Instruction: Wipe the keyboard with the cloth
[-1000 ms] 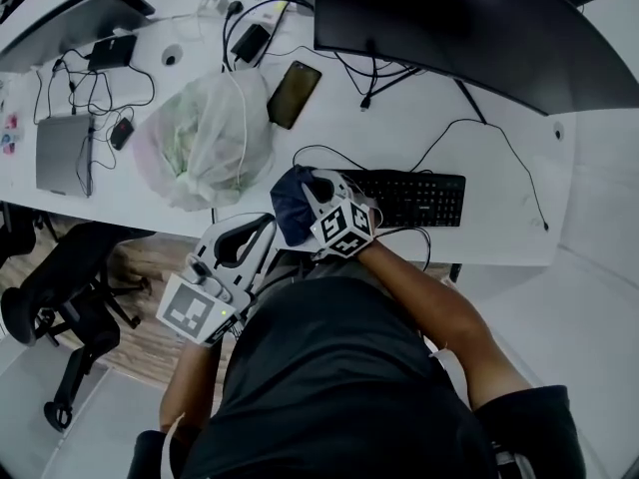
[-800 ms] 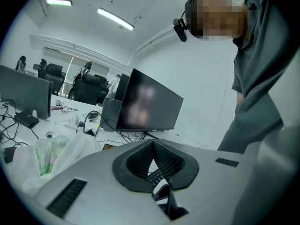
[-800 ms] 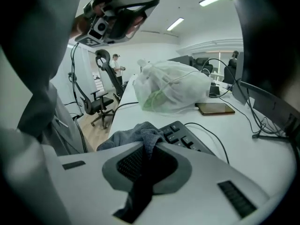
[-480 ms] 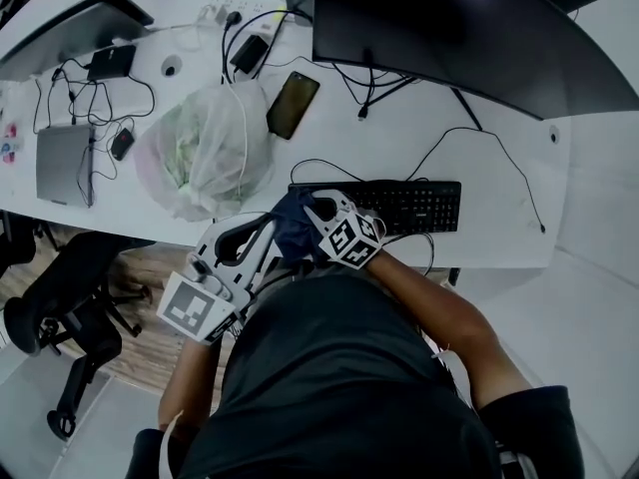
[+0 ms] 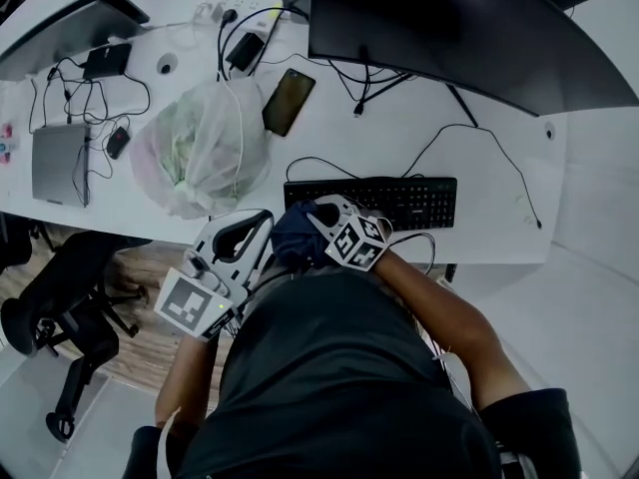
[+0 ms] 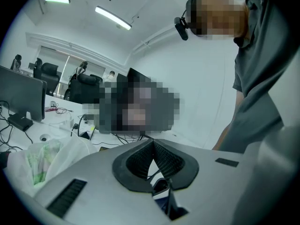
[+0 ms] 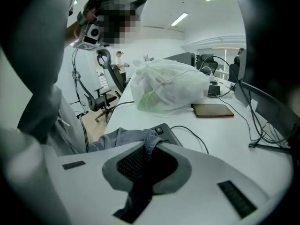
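Keyboard (image 5: 399, 202) lies along the near edge of the desk (image 5: 499, 238). Our right gripper (image 5: 318, 211) clamps the dark cloth (image 5: 295, 236) at the keyboard's left end. We should lay the cloth flat, press lightly and sweep rightward. Our left gripper (image 5: 262, 220) is clenched on nothing, just left of the cloth.

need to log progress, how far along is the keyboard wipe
Done: the cloth is picked up, clamped in the right gripper. In hand: it sits at the left end of the keyboard. Left: the rest of the keys, toward the right, lie uncovered; whether any were wiped already cannot be told. The left gripper is shut and empty.
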A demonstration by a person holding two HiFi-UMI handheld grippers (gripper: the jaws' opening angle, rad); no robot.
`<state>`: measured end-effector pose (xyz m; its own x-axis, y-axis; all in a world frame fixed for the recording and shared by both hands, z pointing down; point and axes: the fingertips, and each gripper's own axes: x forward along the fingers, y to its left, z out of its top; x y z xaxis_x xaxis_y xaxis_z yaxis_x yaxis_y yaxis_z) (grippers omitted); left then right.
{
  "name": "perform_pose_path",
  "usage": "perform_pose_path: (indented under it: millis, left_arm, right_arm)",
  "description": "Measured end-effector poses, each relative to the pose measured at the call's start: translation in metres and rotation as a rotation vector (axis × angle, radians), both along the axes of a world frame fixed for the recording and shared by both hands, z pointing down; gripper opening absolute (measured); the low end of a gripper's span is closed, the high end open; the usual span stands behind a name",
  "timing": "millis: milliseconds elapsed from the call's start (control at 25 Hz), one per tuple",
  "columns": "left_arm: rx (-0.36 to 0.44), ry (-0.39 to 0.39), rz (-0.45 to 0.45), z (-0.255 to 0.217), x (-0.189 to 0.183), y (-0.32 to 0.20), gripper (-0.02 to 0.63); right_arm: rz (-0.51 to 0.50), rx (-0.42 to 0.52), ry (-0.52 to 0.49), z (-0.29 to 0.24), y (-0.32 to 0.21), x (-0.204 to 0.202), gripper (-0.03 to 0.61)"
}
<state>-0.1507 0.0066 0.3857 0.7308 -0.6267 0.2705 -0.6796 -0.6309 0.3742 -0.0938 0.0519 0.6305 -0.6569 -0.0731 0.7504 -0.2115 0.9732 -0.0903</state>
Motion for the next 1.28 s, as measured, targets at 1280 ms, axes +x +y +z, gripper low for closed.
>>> perform_pose_path:
  millis: [1280]
  left_arm:
    - [0.061,-0.007,0.106,-0.005,0.033,0.049,0.006]
  right_arm:
    - [0.821,0.034,0.282,0.003,-0.012,0.314,0.028]
